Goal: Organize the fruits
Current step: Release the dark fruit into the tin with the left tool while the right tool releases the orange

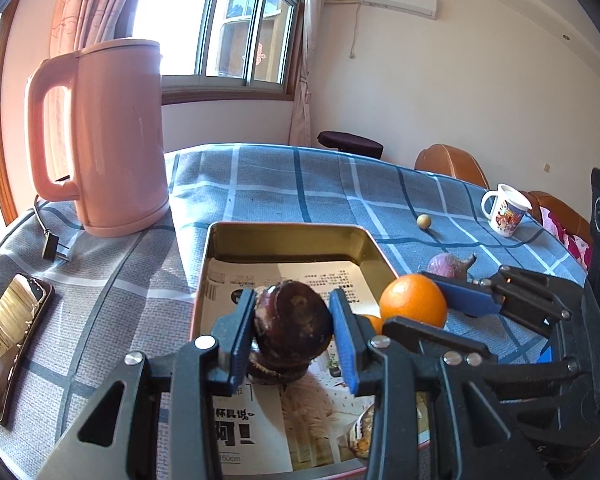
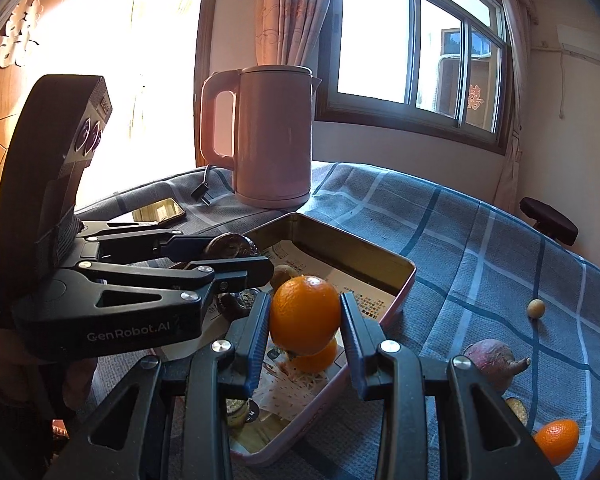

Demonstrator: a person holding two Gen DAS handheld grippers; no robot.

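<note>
Both our grippers hang over a shallow gold metal tin (image 1: 374, 250) lined with printed paper. Our left gripper (image 1: 292, 322) pinches a dark brown, glossy round fruit (image 1: 294, 320); our right gripper (image 2: 305, 316) pinches a smooth round orange (image 2: 305, 314), with a second orange (image 2: 320, 356) in the tin just below. Blue checked cloth (image 1: 300, 184) covers the table by a window. On it stand a pink plastic kettle (image 1: 112, 136), a black phone (image 1: 10, 340), a printed white mug (image 1: 506, 210) and a purple knobbly root (image 2: 494, 360).
</note>
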